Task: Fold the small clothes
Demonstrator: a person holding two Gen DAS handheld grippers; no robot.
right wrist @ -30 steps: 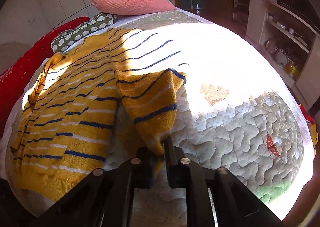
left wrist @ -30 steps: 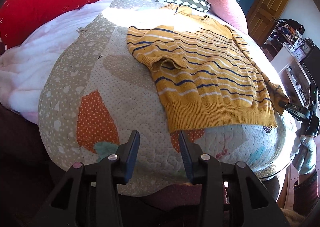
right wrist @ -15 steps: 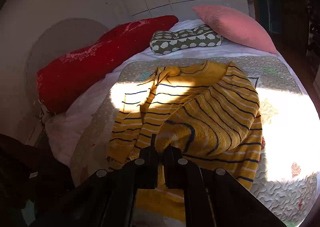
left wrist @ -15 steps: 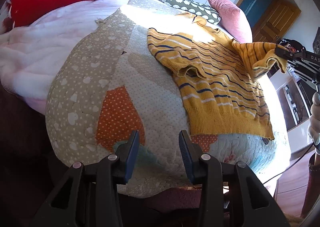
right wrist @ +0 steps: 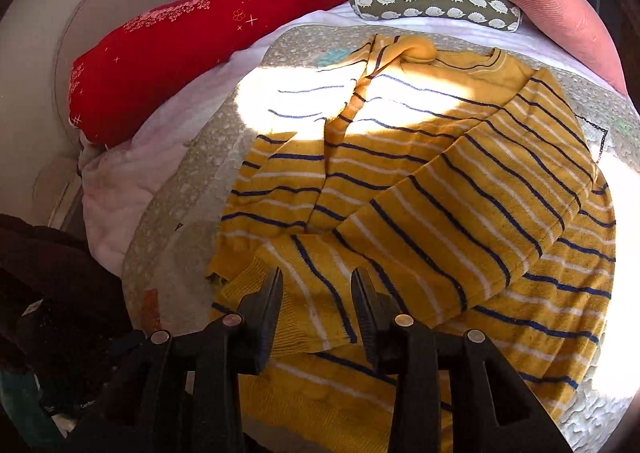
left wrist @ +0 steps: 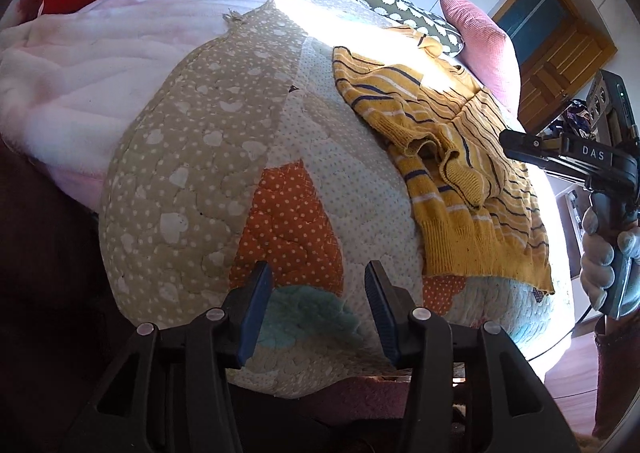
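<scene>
Sweater (right wrist: 460, 189) lies sleeve-folded; right gripper (right wrist: 316, 305) released above, seemingly clear; left gripper (left wrist: 318, 301) released.

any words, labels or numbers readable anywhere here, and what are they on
"DAS" – white letters on the black body of the right tool, seen from the left wrist view.
Small white print on a dark object at the lower left edge of the right wrist view – too small and blurred to read.
The yellow striped sweater, the patchwork quilt and the pillows show patterns only, no text.
</scene>
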